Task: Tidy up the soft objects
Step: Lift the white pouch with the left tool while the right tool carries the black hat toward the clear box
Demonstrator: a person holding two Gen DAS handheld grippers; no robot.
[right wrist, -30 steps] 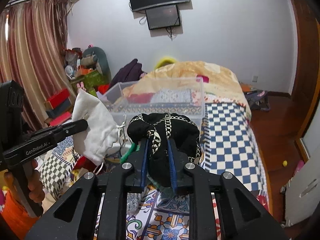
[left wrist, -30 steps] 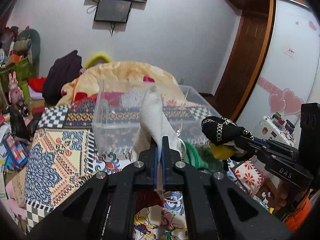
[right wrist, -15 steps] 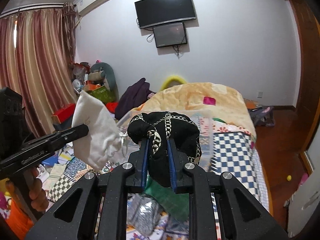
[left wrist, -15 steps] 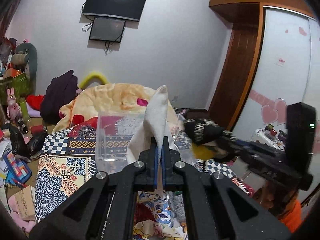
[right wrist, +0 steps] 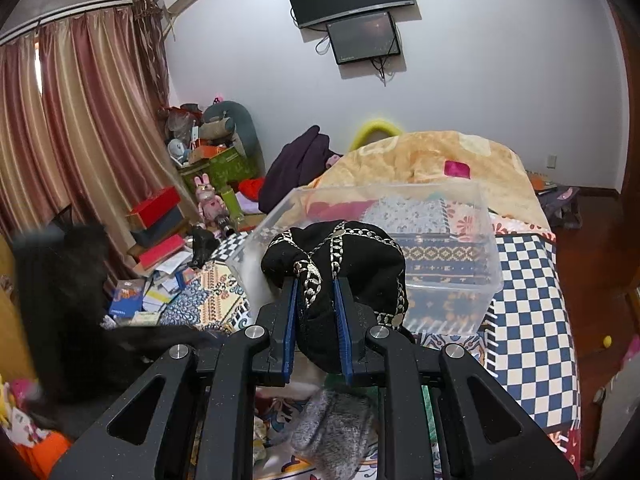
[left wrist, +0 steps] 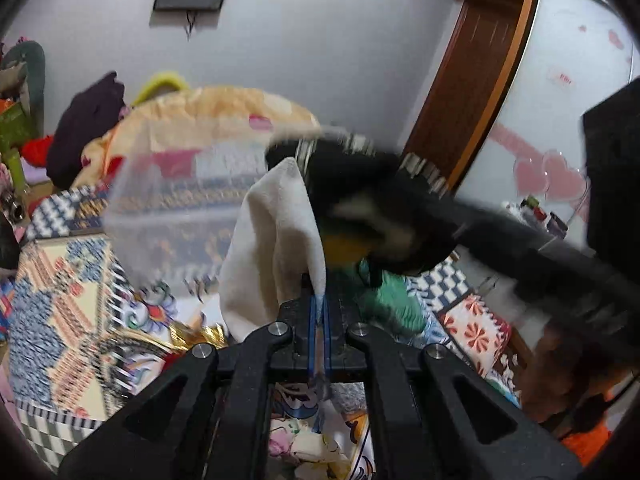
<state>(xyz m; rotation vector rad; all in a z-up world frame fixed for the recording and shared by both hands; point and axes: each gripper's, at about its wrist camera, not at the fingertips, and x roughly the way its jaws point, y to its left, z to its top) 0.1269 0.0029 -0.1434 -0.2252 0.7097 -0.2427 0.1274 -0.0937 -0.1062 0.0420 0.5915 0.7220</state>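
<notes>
- The clear plastic bin [right wrist: 452, 240] stands open-topped on the bed [right wrist: 528, 300], its near wall just beyond the right tongs [right wrist: 316, 312]; checkered bedspread lies bare to its right, up to the bed's edge and the wooden floor [right wrist: 592, 240].
- To the left of the bed, the floor by the curtains [right wrist: 80, 120] is crowded with boxes, papers and toys.
- In the left wrist view the bin [left wrist: 176, 208] sits ahead and left of the left tongs [left wrist: 319, 312]; the other tool crosses close in from the right, blurred.
- No writing can be read in either view; the screens [right wrist: 360, 16] on the wall are dark.
- The left tongs are pressed together on a corner of the white cloth [left wrist: 276, 248], which stands up and drapes to the left, cream-white, soft and creased.
- The right tongs pinch the black pouch [right wrist: 340, 264], a rounded bundle of black fabric crossed by silver chain trim, bulging above the blue-lined fingers.
- In the left wrist view the black pouch [left wrist: 360, 184] is just beside the white cloth, perhaps touching; the blur hides which.
- A grey knitted piece [right wrist: 336, 428] and green fabric [left wrist: 392, 300] lie on the bed below the tools.
</notes>
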